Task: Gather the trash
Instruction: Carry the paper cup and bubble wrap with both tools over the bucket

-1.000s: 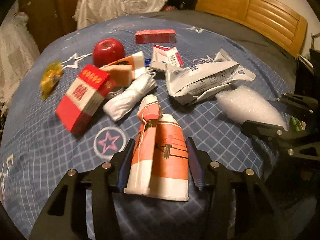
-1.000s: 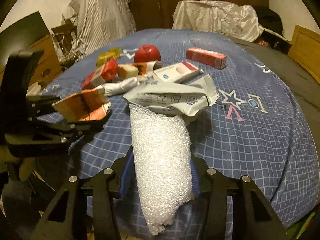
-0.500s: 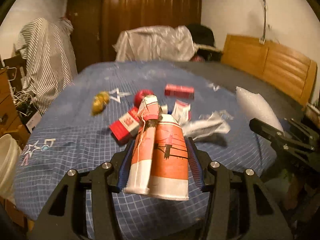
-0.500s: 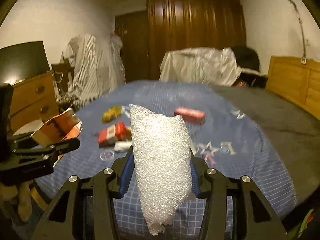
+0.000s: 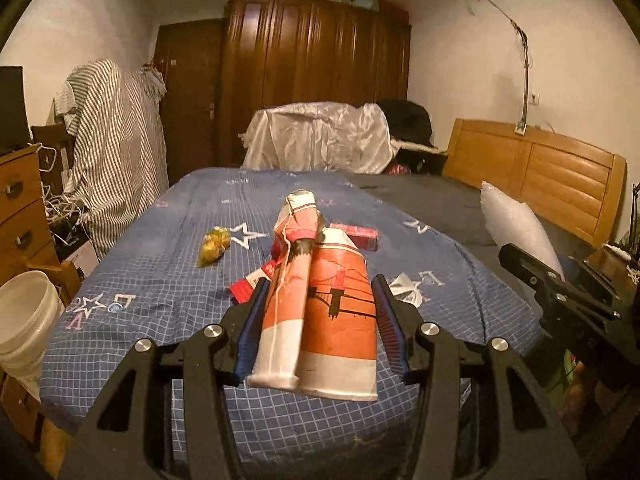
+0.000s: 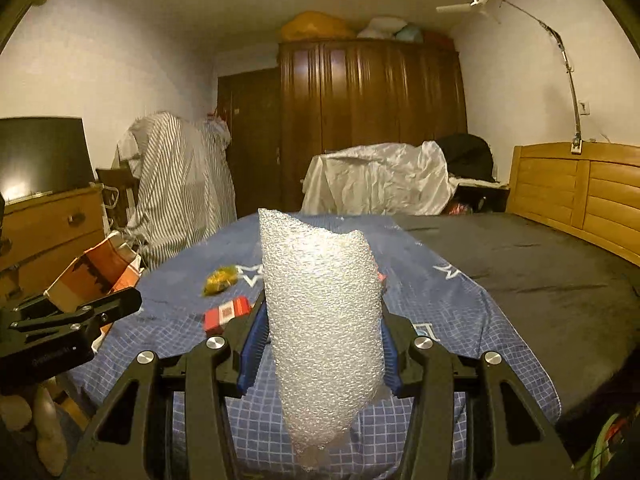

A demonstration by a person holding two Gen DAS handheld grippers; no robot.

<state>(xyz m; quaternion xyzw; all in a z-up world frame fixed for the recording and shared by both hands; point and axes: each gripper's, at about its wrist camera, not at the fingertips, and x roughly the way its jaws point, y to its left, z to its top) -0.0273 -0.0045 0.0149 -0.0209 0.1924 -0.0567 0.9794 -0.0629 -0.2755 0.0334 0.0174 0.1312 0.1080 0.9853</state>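
**Desk:** Above the foot of the bed (image 5: 168,280), what does each gripper carry?

**Photographer:** Left gripper (image 5: 318,312) has its jaws clenched on a crushed orange-and-white paper cup (image 5: 328,312), blue pads pressed to both its sides, rim end toward the camera. Right gripper (image 6: 322,320) has its jaws clamped on a roll of white bubble wrap (image 6: 324,320), which stands upright between the pads and sticks out above and below them.

**Desk:** Where are those two pieces relative to the bed?

**Photographer:** Both are held clear of the blue checked bedspread (image 6: 460,300), near its front edge. Each gripper shows in the other's view: the bubble wrap at the right edge of the left wrist view, the cup at the left edge of the right wrist view.

**Desk:** What lies on the bedspread?

**Photographer:** A yellow wrapper (image 5: 214,246) beside a printed white star, a red-and-white box (image 6: 226,312) near the middle, a flat red box (image 5: 358,234) farther back, and a scrap of grey packaging (image 5: 404,288) partly hidden behind the left jaw.

**Desk:** And around the bed?

**Photographer:** A white bucket (image 5: 24,320) on the floor at the left, a striped cloth (image 5: 116,160) draped beyond it, a dark wardrobe (image 5: 316,76) against the far wall, a wooden headboard (image 5: 540,184) at right.
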